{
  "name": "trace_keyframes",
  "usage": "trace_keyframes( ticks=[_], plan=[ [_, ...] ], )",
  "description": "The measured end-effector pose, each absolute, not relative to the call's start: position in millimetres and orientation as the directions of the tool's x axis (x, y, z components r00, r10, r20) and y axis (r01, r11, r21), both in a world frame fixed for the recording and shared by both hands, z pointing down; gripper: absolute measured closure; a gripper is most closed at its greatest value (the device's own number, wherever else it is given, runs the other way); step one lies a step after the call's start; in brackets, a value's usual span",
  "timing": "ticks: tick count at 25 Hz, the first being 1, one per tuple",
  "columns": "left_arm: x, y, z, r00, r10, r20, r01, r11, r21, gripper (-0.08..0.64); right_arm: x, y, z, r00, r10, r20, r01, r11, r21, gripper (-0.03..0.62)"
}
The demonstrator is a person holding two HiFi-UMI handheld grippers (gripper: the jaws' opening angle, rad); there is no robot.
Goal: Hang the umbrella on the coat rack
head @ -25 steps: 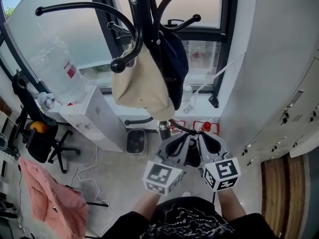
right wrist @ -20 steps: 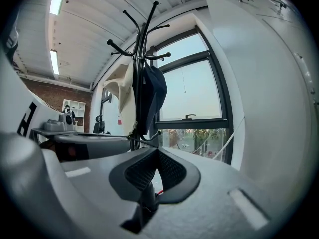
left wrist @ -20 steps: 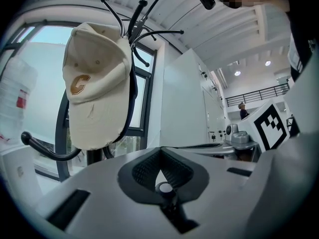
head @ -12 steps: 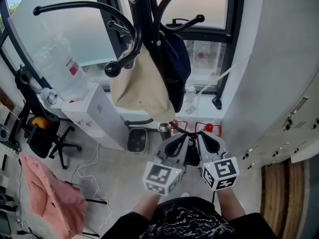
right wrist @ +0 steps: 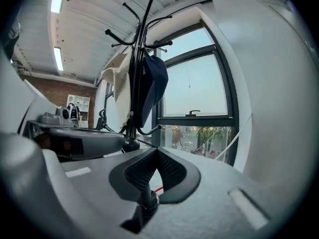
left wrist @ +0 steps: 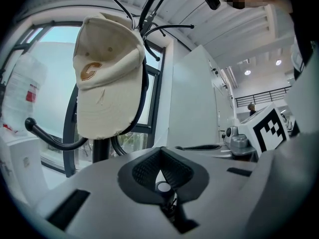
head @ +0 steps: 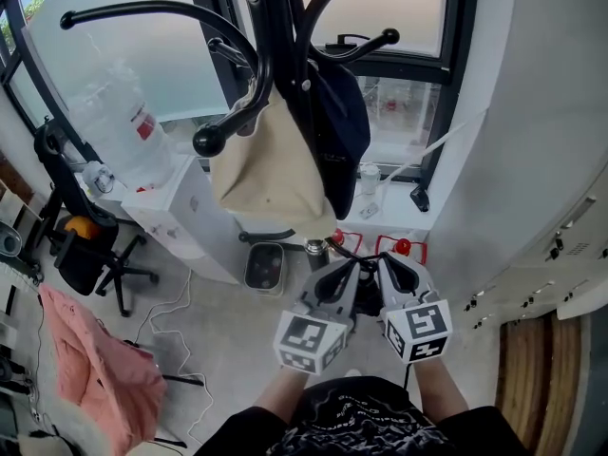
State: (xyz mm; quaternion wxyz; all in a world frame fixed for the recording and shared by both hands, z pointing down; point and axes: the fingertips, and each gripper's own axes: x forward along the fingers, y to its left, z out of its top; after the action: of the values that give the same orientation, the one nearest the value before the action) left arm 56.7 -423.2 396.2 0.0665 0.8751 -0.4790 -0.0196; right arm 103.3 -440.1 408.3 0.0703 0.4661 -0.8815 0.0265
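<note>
The black coat rack (head: 285,27) rises ahead with curved hooks, a beige cap (head: 266,174) and a navy cap (head: 342,131) hanging on it. My left gripper (head: 337,262) and right gripper (head: 384,258) are side by side just below the caps. A thin black cord (head: 353,249) of the umbrella runs across their tips. The umbrella's dark body (head: 366,297) shows between them, mostly hidden. In the left gripper view the left gripper (left wrist: 159,163) is shut on a thin dark cord, with the beige cap (left wrist: 104,78) ahead. The right gripper (right wrist: 157,164) pinches a thin black piece, facing the navy cap (right wrist: 149,88).
A water dispenser with its bottle (head: 119,131) stands left of the rack, and an office chair (head: 81,245) and a pink garment (head: 95,378) lie further left. A small bin (head: 264,266) sits at the rack's foot. White lockers (head: 560,236) line the right, and a window (head: 399,27) is behind.
The rack and caps have come slightly nearer and larger in the head view. Both grippers stay together, shut, and have hardly shifted.
</note>
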Motion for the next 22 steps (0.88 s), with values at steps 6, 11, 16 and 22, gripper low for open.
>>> trace_keyframes(
  ticks=[6,11,16,22],
  plan=[
    [53,-425,400,0.521,-0.853,0.031,-0.846,-0.512,0.147,0.551,98,-444,416,-0.575,-0.802,0.165,-0.811,0.585,0.018,0.588],
    [44,-428,407,0.488,-0.871,0.052,-0.864,-0.474,0.168,0.551,89,-447,421,-0.603,-0.779,0.172,-0.790,0.613,0.010,0.588],
    [34,-432,410,0.457,-0.887,0.059,-0.880,-0.441,0.175,0.551,78,-451,424,-0.629,-0.758,0.173,-0.769,0.639,0.003,0.588],
    [22,-436,415,0.425,-0.903,0.069,-0.895,-0.407,0.182,0.551,64,-456,427,-0.657,-0.734,0.175,-0.746,0.666,-0.005,0.588]
  ],
)
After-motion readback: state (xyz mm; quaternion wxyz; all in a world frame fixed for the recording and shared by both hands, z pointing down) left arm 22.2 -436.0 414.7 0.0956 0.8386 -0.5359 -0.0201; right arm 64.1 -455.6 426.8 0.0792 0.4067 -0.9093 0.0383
